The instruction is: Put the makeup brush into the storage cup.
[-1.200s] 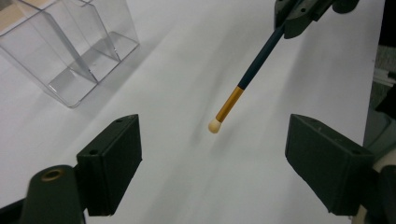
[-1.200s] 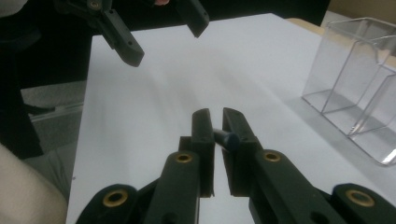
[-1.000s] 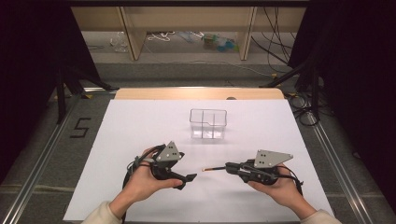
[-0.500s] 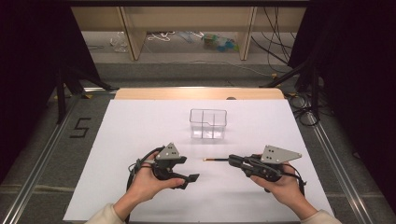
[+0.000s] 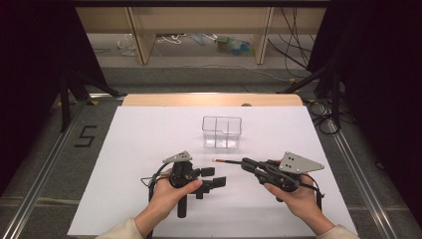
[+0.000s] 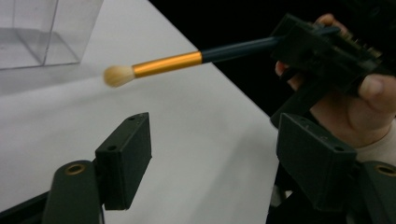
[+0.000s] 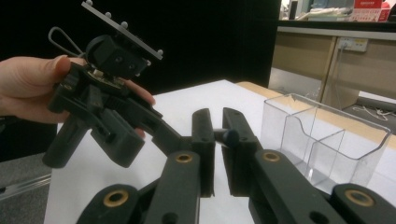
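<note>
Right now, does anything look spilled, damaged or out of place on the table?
Nothing stands out. The clear box sits upright on the white sheet; the right gripper holds the brush level above it, intact.

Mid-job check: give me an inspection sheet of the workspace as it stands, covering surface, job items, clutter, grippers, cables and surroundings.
Surface: white table top, flat, no spills seen.
Job items: makeup brush with gold ferrule and dark handle, held level above the table, bristle tip pointing toward the clear divided box; box upright, looks empty.
Clutter: nothing seen on the white table top.
Grippers: right gripper shut on the makeup brush handle; left gripper open, nothing between its jaws, which have just been closing a little.
Cables: one trails from each gripper near the hands; more lie on the floor at far right.
Surroundings: wooden shelf unit behind, dark curtains at both sides, a floor mark "5" at left.
</note>
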Motion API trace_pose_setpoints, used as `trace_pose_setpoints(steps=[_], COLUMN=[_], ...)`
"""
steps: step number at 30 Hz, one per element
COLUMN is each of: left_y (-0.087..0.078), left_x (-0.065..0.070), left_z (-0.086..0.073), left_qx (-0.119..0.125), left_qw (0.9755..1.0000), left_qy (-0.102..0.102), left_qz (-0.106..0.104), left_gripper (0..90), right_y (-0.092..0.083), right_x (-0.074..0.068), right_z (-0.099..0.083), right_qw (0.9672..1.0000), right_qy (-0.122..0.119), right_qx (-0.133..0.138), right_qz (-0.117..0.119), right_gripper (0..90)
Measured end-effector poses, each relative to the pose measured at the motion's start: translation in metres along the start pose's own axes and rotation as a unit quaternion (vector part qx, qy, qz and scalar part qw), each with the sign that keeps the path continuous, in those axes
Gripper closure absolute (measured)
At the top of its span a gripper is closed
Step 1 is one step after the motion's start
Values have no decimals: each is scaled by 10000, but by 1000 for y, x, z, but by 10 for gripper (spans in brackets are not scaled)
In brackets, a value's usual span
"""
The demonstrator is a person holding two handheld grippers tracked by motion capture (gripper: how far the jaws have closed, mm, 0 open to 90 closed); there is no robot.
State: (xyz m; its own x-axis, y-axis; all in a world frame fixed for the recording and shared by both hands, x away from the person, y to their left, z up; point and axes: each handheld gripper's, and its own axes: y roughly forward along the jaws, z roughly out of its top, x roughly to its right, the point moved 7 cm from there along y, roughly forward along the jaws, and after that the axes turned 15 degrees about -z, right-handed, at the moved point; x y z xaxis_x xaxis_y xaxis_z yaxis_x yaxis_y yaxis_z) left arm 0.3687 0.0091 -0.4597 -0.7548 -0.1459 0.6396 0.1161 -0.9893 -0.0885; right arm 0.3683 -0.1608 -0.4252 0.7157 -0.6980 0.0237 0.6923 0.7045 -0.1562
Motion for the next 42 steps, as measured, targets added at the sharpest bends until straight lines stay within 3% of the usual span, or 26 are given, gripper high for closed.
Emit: trace_pose_setpoints(steps=[1, 9, 16, 21, 33, 36, 38, 41, 42], left_y=[2, 5, 4, 4, 2, 1, 0, -2, -3], left_x=[0, -6, -8, -8, -5, -4, -3, -2, -2], left_z=[3, 6, 9, 10, 22, 24, 26, 29, 30], left_qx=[179, 475, 635, 710, 1133, 1218, 1284, 1342, 1393], left_qw=[9998, 9983, 9973, 9967, 9921, 9909, 9902, 9895, 9887], left_qy=[-81, -294, -323, -334, -366, -386, -365, -290, -303], left_qz=[-91, -164, -169, -221, -397, -420, -418, -450, -461], left_gripper=[268, 280, 282, 283, 315, 336, 387, 421, 473], right_y=[0, 0, 3, 3, 4, 5, 5, 6, 9], right_x=[-1, -4, -6, -5, -8, -9, -12, -13, -16], right_z=[2, 6, 6, 6, 0, -1, -5, -8, -11], right_qw=[10000, 10000, 9998, 9999, 9999, 10000, 9998, 9997, 9997], right_qy=[38, 16, 35, 54, 20, 39, -38, -117, -155], right_qx=[59, 76, 164, 145, 15, 51, -123, -159, -133], right_qz=[19, 24, 96, 18, 103, 45, 144, 132, 142], right_gripper=[847, 847, 846, 846, 846, 846, 846, 845, 845])
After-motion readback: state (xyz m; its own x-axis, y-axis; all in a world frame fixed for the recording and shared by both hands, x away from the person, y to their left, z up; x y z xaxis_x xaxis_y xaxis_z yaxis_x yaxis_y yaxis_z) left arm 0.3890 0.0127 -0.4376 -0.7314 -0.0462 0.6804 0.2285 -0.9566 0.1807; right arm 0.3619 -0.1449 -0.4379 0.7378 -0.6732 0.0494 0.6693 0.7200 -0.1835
